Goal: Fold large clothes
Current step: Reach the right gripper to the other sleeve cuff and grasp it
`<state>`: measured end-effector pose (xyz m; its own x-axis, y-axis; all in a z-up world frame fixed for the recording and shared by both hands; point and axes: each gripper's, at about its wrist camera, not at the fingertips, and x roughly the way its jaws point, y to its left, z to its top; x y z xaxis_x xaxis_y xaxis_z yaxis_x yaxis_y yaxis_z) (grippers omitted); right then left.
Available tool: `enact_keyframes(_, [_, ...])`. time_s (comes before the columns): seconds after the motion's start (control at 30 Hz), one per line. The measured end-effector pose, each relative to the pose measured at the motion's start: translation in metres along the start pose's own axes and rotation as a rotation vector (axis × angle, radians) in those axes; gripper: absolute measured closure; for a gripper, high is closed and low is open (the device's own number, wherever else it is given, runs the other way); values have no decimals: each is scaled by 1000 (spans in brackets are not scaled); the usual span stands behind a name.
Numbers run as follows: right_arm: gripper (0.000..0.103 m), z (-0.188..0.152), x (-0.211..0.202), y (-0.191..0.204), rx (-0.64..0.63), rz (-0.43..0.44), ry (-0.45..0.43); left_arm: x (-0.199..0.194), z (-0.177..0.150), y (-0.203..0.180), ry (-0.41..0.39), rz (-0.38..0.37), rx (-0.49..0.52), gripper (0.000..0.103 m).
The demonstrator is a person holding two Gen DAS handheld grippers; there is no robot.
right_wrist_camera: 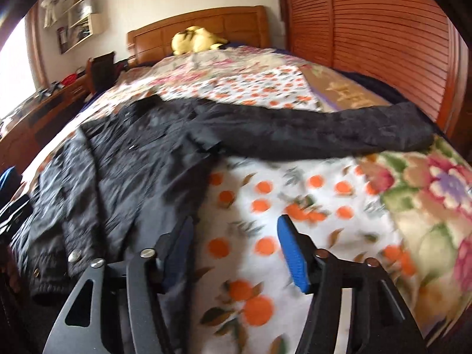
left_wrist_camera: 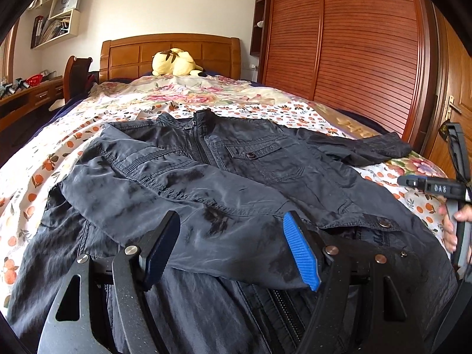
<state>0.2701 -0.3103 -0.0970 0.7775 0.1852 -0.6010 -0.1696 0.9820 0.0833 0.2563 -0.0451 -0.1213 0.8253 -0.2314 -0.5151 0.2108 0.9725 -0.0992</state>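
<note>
On the bed, one jacket sleeve lies folded across; left gripper and right gripper spread, empty. Next, likely: the far sleeve.

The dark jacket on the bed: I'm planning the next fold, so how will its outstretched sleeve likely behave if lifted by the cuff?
The jacket looks thin and creased, so its sleeve will probably hang limp rather than hold shape. The sheen suggests slick fabric that may slide off the bedspread easily. It likely weighs little.
</note>
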Motion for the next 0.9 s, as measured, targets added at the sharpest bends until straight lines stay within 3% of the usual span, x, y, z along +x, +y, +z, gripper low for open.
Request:
enact_keyframes(0.1, [35, 15, 2, -17, -23, -52, -19, 0, -1, 0, -2, 5, 1, 29])
enact_keyframes(0.27, [35, 46, 20, -64, -59, -219, -7, 0, -2, 0, -4, 2, 6, 29])
enact_keyframes(0.53, [35, 85, 47, -170, 68, -435, 62, 0, -3, -1, -1, 5, 4, 29])
enact_keyframes(0.73, [35, 104, 50, -225, 268, -476, 87, 1, -3, -4, 0, 17, 27, 29])
enact_keyframes(0.9, [35, 112, 68, -243, 342, -417, 110, 1, -4, -4, 3, 17, 28, 29])
